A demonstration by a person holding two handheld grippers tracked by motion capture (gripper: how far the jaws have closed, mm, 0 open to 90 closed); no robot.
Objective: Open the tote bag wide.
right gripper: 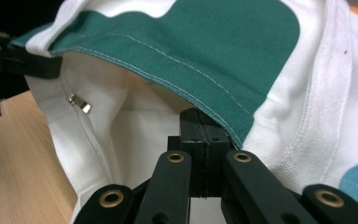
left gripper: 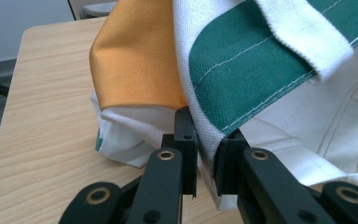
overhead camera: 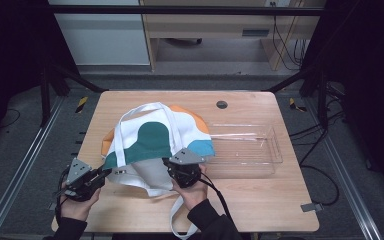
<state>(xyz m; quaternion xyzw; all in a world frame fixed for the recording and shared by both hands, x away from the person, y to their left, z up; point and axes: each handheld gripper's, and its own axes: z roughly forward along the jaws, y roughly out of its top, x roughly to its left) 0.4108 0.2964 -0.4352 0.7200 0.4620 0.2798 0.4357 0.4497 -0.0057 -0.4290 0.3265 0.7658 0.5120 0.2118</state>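
Note:
A tote bag [overhead camera: 150,140] in white, green, orange and blue lies crumpled on the wooden table [overhead camera: 260,200]. My left gripper [overhead camera: 105,172] is at the bag's near left corner. In the left gripper view it [left gripper: 206,154] is shut on the white and green hem of the bag [left gripper: 242,70]. My right gripper [overhead camera: 169,162] is at the middle of the bag's near edge. Its jaws [right gripper: 205,126] are pressed together on the green rim of the bag [right gripper: 191,42], holding the top layer up off the white lining. The left gripper [right gripper: 18,58] shows far left on the same rim.
A clear plastic tray [overhead camera: 275,150] stands right of the bag, touching its blue corner. One white strap [overhead camera: 177,220] trails off the table's near edge. A small metal clip [right gripper: 80,103] hangs inside the bag. A round grommet [overhead camera: 222,104] sits near the far edge.

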